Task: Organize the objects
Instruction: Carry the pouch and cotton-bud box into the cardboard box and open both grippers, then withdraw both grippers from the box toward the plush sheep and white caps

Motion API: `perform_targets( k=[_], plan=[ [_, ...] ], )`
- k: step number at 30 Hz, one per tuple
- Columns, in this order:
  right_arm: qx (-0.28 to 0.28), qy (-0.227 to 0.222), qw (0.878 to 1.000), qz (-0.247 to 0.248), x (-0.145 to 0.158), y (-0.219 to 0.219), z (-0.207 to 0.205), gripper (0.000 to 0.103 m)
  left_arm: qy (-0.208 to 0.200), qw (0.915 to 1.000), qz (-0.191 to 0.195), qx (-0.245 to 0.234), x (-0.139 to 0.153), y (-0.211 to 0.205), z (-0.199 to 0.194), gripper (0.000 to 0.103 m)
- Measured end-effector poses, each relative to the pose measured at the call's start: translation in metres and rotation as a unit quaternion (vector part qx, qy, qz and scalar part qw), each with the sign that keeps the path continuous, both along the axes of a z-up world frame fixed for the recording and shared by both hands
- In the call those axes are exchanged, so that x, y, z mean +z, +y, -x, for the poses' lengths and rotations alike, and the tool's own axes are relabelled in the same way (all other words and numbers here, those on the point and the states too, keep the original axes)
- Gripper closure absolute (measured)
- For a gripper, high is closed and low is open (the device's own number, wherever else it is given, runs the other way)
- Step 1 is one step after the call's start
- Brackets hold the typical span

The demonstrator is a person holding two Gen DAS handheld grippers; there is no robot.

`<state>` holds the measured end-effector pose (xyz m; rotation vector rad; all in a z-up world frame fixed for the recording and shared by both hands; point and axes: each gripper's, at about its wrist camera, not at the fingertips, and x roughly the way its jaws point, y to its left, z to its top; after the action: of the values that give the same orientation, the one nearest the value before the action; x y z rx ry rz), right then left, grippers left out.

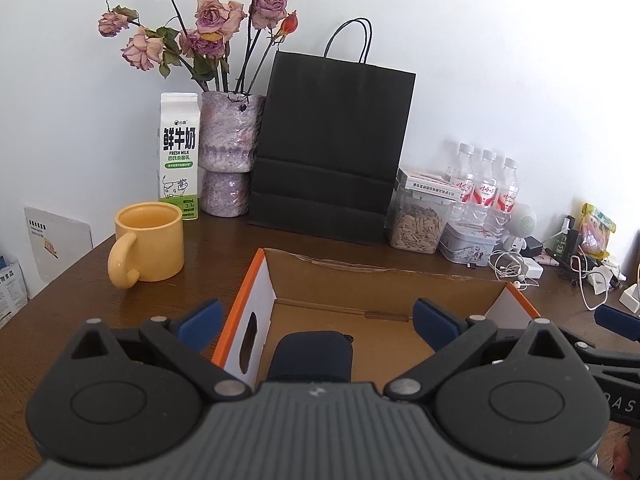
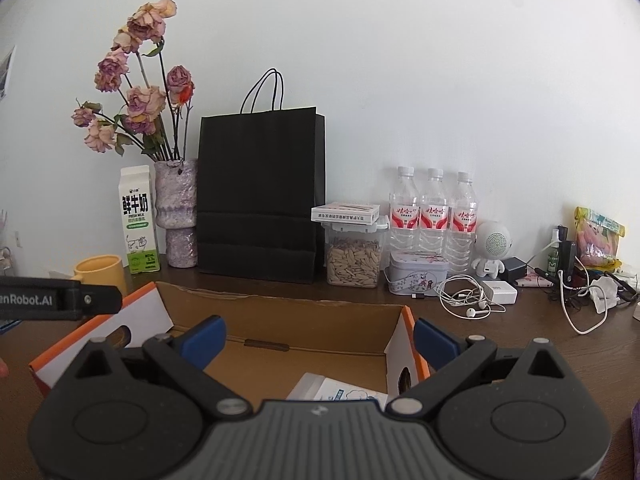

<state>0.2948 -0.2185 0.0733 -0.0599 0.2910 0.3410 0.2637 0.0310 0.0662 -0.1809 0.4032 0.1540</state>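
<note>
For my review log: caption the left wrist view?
Open left gripper above a cardboard box holding a dark pouch.

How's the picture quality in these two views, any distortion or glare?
Left wrist view: fisheye bends the table edge, dark corner vignette, black bag sharp. Right wrist view: same curved distortion, even daylight, soft sheen on the table, no harsh glare.

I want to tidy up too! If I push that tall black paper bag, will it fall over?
Probably yes. The black paper bag stands tall and thin, so a push near the top would likely tip it. It looks like paper, so it is likely light and its sides would probably bend. The white wall behind it might catch it.
</note>
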Motion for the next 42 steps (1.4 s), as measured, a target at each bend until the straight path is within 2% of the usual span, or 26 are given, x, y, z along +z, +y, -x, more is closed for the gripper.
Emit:
perform_targets(
  k=[20,32,42],
  plan=[
    [0.012,0.012,1.000,0.014,-0.012,-0.026,0.095,0.002,0.017,0.9997,-0.014,-0.010,0.004,0.009,0.084,0.000],
    [0.030,0.020,0.999,0.028,-0.017,-0.029,0.144,0.001,0.039,0.9990,-0.014,-0.015,-0.011,0.019,0.130,0.000],
    [0.041,0.048,0.997,0.035,-0.034,-0.031,0.167,0.001,0.058,0.9980,-0.016,-0.020,-0.026,0.024,0.161,0.000]
  ],
)
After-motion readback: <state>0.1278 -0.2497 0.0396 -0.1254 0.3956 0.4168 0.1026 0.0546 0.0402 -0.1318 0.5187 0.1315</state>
